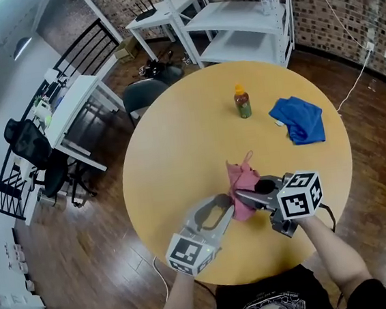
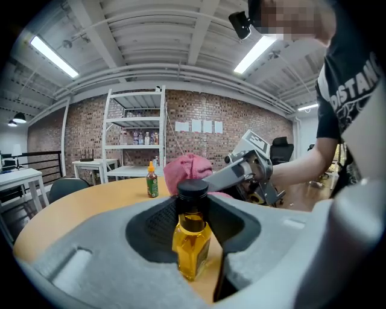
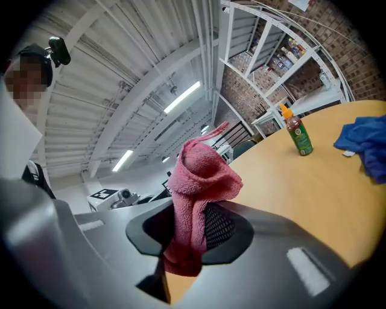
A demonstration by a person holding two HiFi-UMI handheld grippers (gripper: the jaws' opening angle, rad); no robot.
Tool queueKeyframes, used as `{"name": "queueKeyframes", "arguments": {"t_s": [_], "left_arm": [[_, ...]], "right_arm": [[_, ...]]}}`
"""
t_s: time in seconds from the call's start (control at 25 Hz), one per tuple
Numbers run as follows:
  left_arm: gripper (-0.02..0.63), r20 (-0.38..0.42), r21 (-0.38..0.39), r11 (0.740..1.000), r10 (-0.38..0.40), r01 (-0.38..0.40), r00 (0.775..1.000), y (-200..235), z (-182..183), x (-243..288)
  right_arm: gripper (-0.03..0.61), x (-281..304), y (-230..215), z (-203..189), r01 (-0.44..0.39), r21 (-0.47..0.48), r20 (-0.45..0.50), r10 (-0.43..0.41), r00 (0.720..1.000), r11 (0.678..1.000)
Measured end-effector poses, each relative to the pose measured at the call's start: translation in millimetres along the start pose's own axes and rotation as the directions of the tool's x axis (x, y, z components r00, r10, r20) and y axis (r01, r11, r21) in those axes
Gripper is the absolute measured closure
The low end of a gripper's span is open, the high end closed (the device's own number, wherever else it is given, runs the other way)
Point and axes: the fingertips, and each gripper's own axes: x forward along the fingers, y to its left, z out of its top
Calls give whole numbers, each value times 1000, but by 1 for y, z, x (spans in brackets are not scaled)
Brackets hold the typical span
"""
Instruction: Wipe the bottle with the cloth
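Observation:
My left gripper is shut on a small square bottle of amber liquid with a black cap, held upright just above the table. My right gripper is shut on a pink cloth, which bunches up above its jaws. In the head view both grippers meet at the table's near side. There the pink cloth hangs from the right gripper and hides the bottle at the left gripper. In the left gripper view the cloth is right behind the bottle's cap; I cannot tell if they touch.
On the round yellow table, a green bottle with an orange cap stands at the far side, and a crumpled blue cloth lies to its right. White shelves, a chair and a desk stand beyond the table.

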Motion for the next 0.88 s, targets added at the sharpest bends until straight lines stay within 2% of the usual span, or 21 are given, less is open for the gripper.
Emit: {"name": "queueKeyframes", "arguments": {"t_s": [0.28, 0.52, 0.88], "left_arm": [[468, 21, 3, 1000, 0, 0, 1000, 2, -1, -2], [469, 34, -7, 1000, -9, 9, 999, 0, 1, 2], [469, 30, -11, 1000, -5, 5, 1000, -3, 2, 2]], "right_arm": [[478, -6, -17, -17, 58, 70, 59, -62, 996, 996], [477, -7, -33, -46, 96, 128, 38, -102, 994, 987], [477, 0, -50, -66, 162, 160, -16, -162, 987, 974]]}}
